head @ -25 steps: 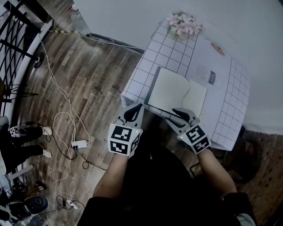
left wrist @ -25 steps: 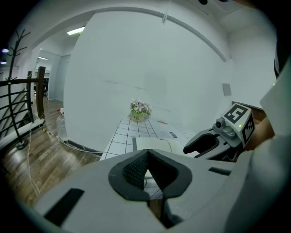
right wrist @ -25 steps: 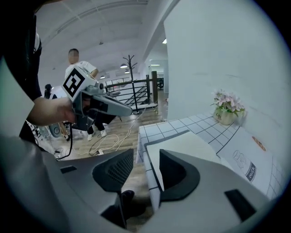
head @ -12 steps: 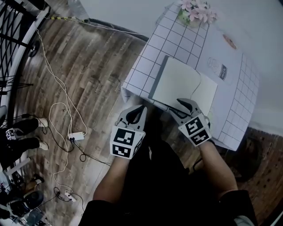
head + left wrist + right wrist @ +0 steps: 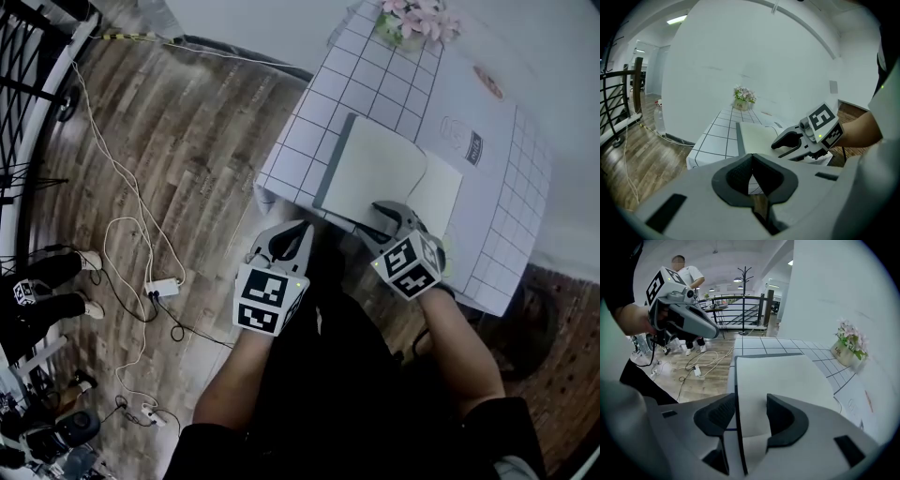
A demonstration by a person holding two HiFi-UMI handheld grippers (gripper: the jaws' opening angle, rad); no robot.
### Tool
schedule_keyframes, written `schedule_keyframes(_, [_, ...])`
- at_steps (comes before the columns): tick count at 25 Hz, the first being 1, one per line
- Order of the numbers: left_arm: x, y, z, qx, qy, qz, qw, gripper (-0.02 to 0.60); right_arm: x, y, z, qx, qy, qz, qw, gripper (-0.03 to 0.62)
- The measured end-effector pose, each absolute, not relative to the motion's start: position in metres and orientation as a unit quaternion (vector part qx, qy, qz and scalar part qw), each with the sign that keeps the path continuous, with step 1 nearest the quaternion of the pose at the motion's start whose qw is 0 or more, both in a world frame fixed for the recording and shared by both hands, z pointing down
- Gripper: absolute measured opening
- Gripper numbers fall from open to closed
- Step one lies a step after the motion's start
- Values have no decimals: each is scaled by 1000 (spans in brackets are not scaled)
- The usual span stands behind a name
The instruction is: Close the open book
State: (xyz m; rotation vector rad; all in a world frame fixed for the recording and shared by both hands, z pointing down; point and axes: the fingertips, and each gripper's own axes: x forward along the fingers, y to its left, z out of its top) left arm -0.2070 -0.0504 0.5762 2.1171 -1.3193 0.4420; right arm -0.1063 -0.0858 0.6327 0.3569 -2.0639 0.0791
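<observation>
The open book (image 5: 384, 173) lies flat with blank cream pages on the white grid-cloth table (image 5: 309, 122). It also shows in the left gripper view (image 5: 757, 136) and fills the right gripper view (image 5: 783, 376). My right gripper (image 5: 370, 217) (image 5: 751, 411) points steeply down at the book's near edge. Its jaws have just been opening and now stand open, straddling the dark cover edge and page without pressing. My left gripper (image 5: 302, 230) (image 5: 753, 159) hovers off the table's near corner, left of the book, shut on nothing.
A small pot of pink flowers (image 5: 412, 19) stands at the table's far end, beside a printed sheet (image 5: 459, 141). Cables and a power strip (image 5: 159, 286) lie on the wood floor to the left. A black railing (image 5: 28, 56) and a standing person (image 5: 686, 273) are beyond.
Both grippers have dropped lower. The right one has rolled and come down onto the book's near edge with wider jaws. The left one has barely shifted in the last half second.
</observation>
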Motion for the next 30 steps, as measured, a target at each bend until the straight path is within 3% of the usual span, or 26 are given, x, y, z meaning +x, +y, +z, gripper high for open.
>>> schedule_keyframes(14, [-191,-49,569,814,-471,169,294,9,-108,-82,632,95,-859,35,501,140])
schedule_keyframes(22, [-194,-39,570,815,-466,174,298,9,-107,-86,631,93,-852,65,511,166])
schedule_keyframes(30, [-201,-36,577,811,-469,170,306,9,-111,-84,636,93,-835,19,543,178])
